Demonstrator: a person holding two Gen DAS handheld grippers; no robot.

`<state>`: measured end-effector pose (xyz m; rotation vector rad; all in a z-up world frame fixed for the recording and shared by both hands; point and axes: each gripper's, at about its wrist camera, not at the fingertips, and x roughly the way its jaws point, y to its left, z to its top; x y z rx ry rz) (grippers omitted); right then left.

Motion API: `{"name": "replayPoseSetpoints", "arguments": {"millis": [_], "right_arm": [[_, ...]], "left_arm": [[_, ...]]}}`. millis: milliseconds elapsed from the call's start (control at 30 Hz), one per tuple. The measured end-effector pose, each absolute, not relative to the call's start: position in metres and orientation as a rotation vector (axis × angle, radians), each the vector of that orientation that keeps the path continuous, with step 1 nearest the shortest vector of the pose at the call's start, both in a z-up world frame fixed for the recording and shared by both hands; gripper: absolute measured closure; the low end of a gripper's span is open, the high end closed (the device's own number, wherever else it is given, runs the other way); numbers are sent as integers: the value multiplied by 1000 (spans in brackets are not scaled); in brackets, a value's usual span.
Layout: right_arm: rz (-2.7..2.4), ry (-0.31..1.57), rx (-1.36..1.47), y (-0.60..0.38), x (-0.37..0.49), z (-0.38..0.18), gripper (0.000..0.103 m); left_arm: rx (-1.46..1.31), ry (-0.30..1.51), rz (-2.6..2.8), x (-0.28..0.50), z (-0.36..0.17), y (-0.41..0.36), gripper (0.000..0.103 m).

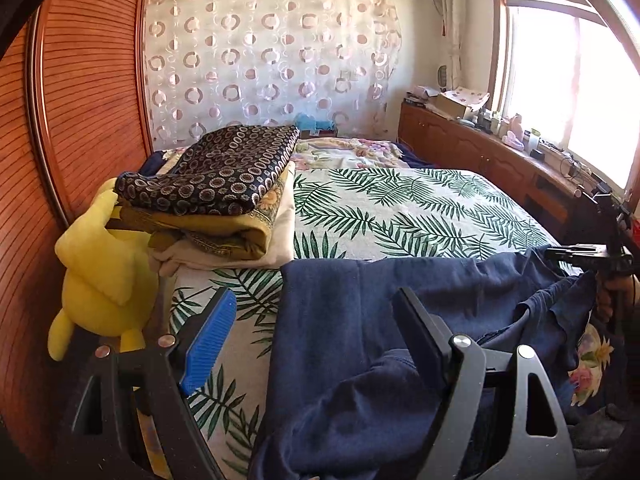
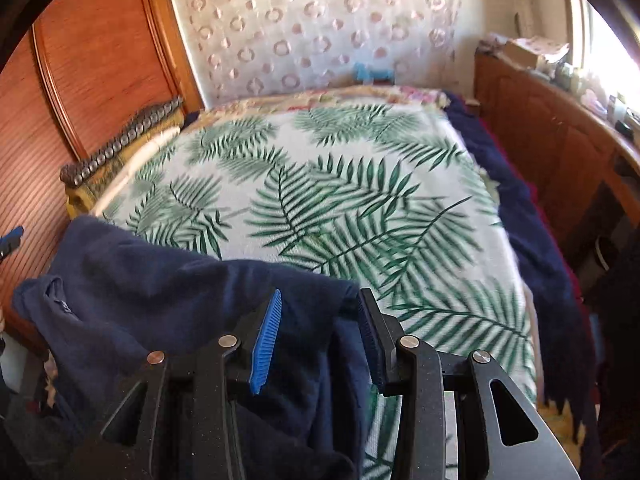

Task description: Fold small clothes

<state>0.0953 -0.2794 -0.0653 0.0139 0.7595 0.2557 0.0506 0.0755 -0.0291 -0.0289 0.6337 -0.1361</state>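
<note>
This is a home bedroom: a bed [image 1: 420, 208] with a palm-leaf cover fills the middle, with a wooden wardrobe [image 1: 92, 92] at 9 o'clock. A curtain [image 1: 272, 60] printed with rings hangs at 12 o'clock. At 3 o'clock a sunlit window [image 1: 580, 80] stands over a low wooden cabinet [image 1: 472, 148] crowded with small household things, and folded clothes [image 1: 224, 200] and a yellow plush [image 1: 100, 272] lie at 9 o'clock on the bed.

I see hard daylight from the window [image 1: 576, 80] at right, blown out white; the right wrist view is motion-blurred (fern bedspread [image 2: 320, 200] smeared), fisheye edges bowed and dark.
</note>
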Motion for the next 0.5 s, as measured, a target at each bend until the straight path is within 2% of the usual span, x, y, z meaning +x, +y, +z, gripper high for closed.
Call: {"name": "replayPoseSetpoints", "arguments": {"millis": [67,200,500], "right_arm": [[264,772,9,-279,98,-68,100],[180,640,3,-287,81,-44,100],[148,670,-4,-292,80,-39,100]], "left_arm": [[-31,643,-132,54,-31,75,22],[-21,646,-129,61,-31,77,22],[-15,719,-127,99,-41,96,22]]}}
